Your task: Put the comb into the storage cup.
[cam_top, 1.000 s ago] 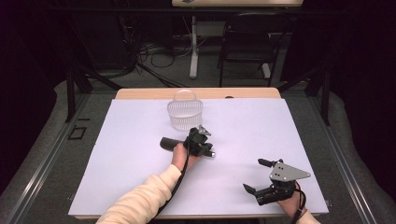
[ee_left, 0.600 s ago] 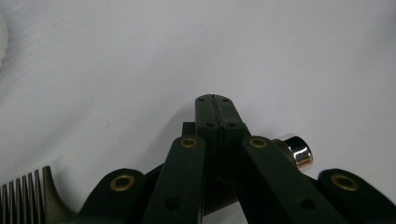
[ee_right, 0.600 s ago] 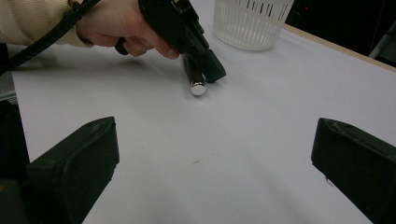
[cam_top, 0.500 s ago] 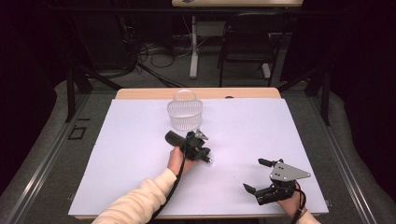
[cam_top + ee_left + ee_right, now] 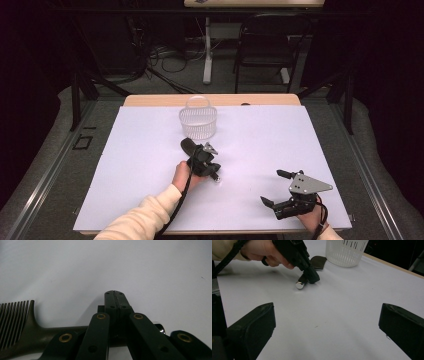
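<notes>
**Left claw clamped on the comb, right claw wide open**

My left claw sits near the middle of the counter, just on the near side of the basket. Its jaws are pressed together on the handle of the comb. In the left gripper view the two jaws meet with only a thin seam between them, and the dark handle runs crosswise beneath them, with the teeth fanning out at the left edge and a shiny metal cap peeking out on the right. In the right gripper view the same comb lies low over the white counter, its silver end cap pointing toward the near side and its broad toothed end reaching back toward the basket. I cannot tell whether the comb touches the counter or hangs just above it.

The basket is white, slotted and has a hoop handle standing up; it stands at the far middle of the counter, near the comb's head but apart from it.

My right claw rests at the near right corner of the counter, well apart from the comb. Its jaws are spread wide and grip nothing; bare counter lies between them in the right gripper view.
</notes>
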`<control>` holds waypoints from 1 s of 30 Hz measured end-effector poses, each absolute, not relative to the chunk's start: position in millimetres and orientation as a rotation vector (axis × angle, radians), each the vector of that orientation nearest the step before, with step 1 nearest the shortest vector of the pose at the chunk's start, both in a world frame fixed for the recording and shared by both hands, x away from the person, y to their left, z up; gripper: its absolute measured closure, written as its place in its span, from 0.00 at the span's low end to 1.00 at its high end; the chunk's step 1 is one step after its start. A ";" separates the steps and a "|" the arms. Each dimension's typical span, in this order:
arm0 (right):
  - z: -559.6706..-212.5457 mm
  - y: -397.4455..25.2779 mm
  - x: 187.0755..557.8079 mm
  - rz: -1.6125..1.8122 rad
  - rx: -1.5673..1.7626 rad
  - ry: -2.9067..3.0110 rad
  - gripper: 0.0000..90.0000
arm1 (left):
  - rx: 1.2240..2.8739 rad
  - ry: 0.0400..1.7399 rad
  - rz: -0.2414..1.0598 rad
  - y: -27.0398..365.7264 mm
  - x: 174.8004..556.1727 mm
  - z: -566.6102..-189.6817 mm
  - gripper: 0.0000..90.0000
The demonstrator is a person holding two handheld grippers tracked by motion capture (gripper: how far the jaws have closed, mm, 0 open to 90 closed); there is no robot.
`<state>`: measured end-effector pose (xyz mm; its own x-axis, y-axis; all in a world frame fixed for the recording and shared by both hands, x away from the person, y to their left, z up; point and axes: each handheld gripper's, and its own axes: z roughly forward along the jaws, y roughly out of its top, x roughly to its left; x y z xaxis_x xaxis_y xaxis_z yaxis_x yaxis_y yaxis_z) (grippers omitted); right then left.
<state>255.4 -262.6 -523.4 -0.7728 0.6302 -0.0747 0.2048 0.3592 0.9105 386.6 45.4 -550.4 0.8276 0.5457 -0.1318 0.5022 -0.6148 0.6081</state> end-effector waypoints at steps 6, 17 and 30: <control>-523.3 -263.1 255.2 1.395 0.733 2.210 0.00 | 2.388 0.739 0.072 52.1 379.4 -548.3 1.00; -523.0 -262.8 255.2 1.390 0.732 2.208 0.00 | 2.421 0.763 0.078 81.2 363.4 -545.1 1.00; -522.5 -263.0 255.3 1.389 0.732 2.201 0.00 | 2.432 0.881 0.129 133.3 356.6 -542.2 1.00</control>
<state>255.3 -263.0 -522.5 -0.7659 0.6380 -0.0801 0.2022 0.3572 0.9119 356.6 133.3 -542.2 0.7812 0.6175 -0.0916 0.5653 -0.6374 0.5236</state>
